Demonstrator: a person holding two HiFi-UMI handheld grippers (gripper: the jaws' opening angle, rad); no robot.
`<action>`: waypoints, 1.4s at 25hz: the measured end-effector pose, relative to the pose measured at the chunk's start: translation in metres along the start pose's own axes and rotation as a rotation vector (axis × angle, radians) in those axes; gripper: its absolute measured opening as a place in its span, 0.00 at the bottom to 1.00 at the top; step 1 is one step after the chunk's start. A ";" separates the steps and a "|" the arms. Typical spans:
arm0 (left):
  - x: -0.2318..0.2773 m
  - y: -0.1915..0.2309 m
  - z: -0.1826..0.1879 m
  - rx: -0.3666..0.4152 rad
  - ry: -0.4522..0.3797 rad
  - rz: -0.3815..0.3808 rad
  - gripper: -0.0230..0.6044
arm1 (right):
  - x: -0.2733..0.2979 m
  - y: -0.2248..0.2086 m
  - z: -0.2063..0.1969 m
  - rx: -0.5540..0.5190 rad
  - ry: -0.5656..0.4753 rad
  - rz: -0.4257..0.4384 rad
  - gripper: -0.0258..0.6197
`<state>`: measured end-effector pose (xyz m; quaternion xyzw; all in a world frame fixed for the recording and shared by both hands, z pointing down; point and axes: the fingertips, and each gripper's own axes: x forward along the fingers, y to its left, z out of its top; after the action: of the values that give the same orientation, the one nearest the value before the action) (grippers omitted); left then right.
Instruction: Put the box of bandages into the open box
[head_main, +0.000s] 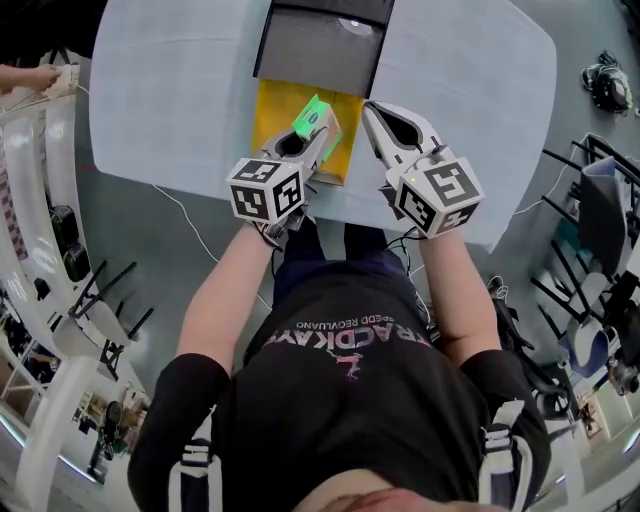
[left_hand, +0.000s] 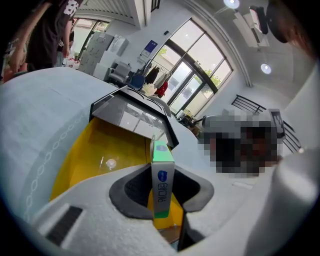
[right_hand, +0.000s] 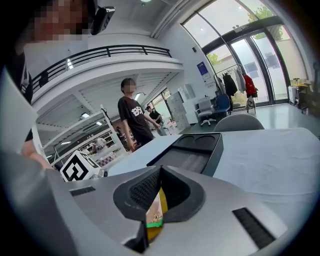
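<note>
Left gripper view shows the left gripper with its jaws narrowly apart, clamped on the flat sides of the bandage box, which stands upright between the pads, green end up. The held box hangs over the inside of the yellow open box, toward its right side; whether it touches the floor cannot be told. A dark lid rises from the open box's far edge. Just right of the open box, the right gripper has its tips together, holding nothing. A pale table carries the open box.
</note>
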<state>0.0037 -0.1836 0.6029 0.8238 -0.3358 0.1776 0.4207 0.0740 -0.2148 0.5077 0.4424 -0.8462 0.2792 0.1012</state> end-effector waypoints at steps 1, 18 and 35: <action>0.001 0.001 0.000 0.002 0.008 0.006 0.20 | 0.000 -0.001 0.000 0.002 0.000 0.001 0.06; 0.005 0.023 -0.006 0.152 0.077 0.181 0.37 | 0.003 -0.002 -0.003 0.012 0.009 0.009 0.06; -0.007 0.047 0.006 0.229 0.032 0.359 0.56 | 0.001 -0.004 -0.008 0.028 0.014 0.007 0.06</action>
<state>-0.0342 -0.2061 0.6226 0.7904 -0.4478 0.2999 0.2912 0.0762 -0.2126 0.5161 0.4387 -0.8431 0.2945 0.1000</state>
